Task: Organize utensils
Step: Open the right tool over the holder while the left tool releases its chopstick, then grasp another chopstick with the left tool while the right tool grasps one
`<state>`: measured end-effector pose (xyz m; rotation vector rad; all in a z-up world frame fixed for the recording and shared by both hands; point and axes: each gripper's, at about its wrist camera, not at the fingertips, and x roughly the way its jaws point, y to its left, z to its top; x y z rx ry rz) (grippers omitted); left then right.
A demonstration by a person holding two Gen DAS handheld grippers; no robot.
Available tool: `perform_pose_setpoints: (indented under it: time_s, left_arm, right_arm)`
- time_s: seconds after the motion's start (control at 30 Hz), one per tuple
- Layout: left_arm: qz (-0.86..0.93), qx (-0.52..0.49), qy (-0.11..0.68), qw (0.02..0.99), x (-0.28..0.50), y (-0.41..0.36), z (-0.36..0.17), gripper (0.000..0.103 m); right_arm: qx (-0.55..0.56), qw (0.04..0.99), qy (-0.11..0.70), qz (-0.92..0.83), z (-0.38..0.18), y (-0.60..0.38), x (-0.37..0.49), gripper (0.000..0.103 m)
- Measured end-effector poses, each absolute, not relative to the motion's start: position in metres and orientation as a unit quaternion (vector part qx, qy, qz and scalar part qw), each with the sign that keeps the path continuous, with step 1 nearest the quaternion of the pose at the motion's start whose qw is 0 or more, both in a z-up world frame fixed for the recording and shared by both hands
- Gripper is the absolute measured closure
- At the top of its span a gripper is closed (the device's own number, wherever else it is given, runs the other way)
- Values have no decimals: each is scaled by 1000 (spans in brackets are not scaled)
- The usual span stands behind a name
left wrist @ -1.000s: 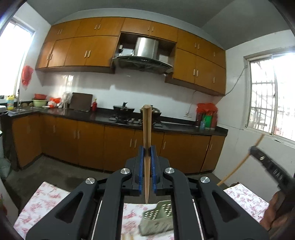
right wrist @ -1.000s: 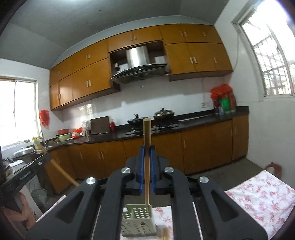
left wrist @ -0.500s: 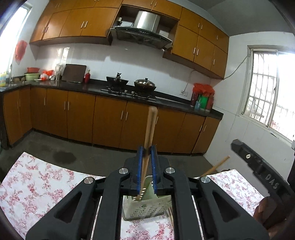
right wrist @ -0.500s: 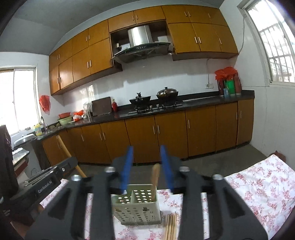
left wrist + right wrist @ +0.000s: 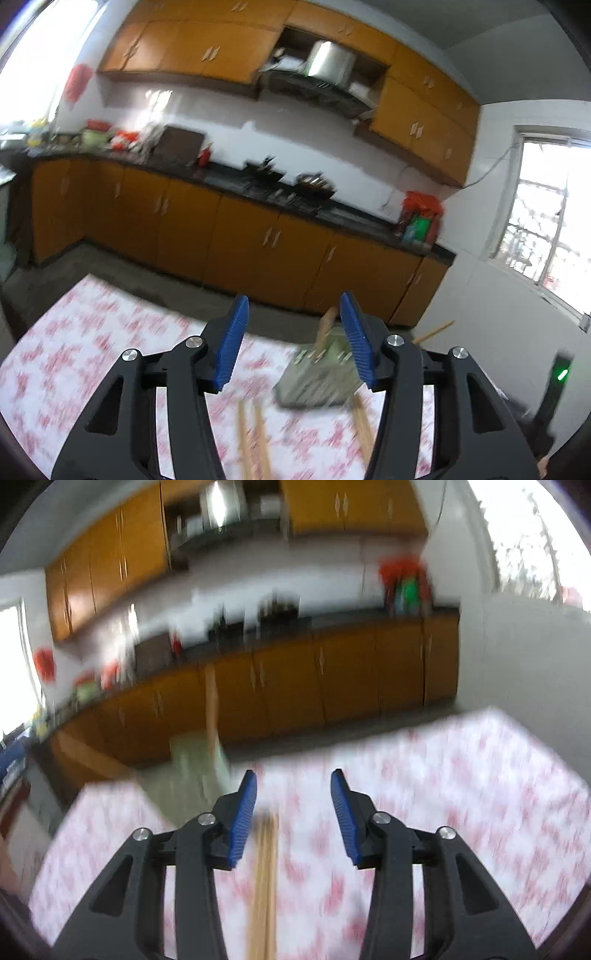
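Observation:
A pale green perforated utensil basket [image 5: 317, 380] stands on the floral tablecloth [image 5: 92, 350], with wooden chopsticks [image 5: 325, 328] upright in it. My left gripper [image 5: 293, 339] is open and empty, just in front of the basket. Loose chopsticks [image 5: 251, 439] lie on the cloth below it. In the blurred right wrist view the basket [image 5: 195, 757] is at the left with a chopstick [image 5: 211, 709] sticking up. My right gripper [image 5: 293, 812] is open and empty above loose chopsticks [image 5: 264, 882] on the cloth.
Orange kitchen cabinets [image 5: 240, 240] and a dark counter run along the far wall. The other gripper's body with a green light [image 5: 557, 380] shows at the lower right of the left wrist view. The far table edge [image 5: 369, 746] is beyond the right gripper.
Both grippers have let go of their chopsticks, which now stand in the basket. Both have opened wide, and both views are blurred by fast movement.

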<state>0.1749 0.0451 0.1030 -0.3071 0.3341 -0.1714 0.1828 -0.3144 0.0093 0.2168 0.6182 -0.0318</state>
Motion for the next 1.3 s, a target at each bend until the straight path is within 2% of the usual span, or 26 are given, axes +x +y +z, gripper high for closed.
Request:
perform_pose_setpoints:
  time_s: [0.03, 0.1, 0.23, 0.3, 0.43, 0.47, 0.5, 0.77, 0.97, 1.03, 1.17, 1.23, 1.27, 1.3]
  left_arm:
    - [-75, -149, 182, 969, 174, 48, 93, 50]
    - [-55, -139, 225, 963, 173, 53, 66, 50]
    - [-41, -126, 322, 938, 176, 57, 6, 53]
    - [-41, -128, 362, 922, 175, 59, -20, 57]
    - [-46, -116, 404, 906, 170, 52, -53, 59]
    - [-50, -108, 410, 904, 169, 48, -57, 61]
    - [-54, -103, 413, 903, 168, 47, -60, 62]
    - [-91, -67, 443, 889, 160, 25, -83, 76]
    - [-86, -33, 445, 891, 157, 19, -85, 77]
    - [-79, -9, 446, 892, 156, 15, -86, 81]
    - [-69, 23, 443, 894, 153, 8, -86, 81]
    - [-66, 16, 442, 894, 157, 10, -86, 86]
    - [-62, 15, 443, 894, 161, 12, -86, 93]
    - [-57, 12, 443, 895, 167, 17, -86, 95]
  right_arm:
    - [109, 934, 339, -6, -12, -311, 184, 82]
    - [118, 910, 397, 20, -54, -300, 182, 86]
    - [103, 888, 445, 38, -96, -277, 178, 87]
    - [102, 887, 449, 45, -103, -269, 179, 87]
    - [78, 889, 449, 41, -106, -260, 179, 88]
    - [63, 891, 449, 34, -107, -257, 178, 94]
    - [54, 892, 447, 24, -107, -256, 178, 94]
    - [70, 894, 443, -12, -106, -275, 181, 95]
    - [46, 896, 441, -19, -106, -272, 181, 95]
    - [36, 897, 439, -22, -106, -270, 179, 94]
    - [31, 900, 435, -10, -107, -266, 175, 86]
    - [19, 902, 432, -11, -107, -264, 175, 87]
    - [16, 902, 431, -12, -107, -265, 177, 93]
    - [19, 902, 430, -14, -107, -268, 179, 95]
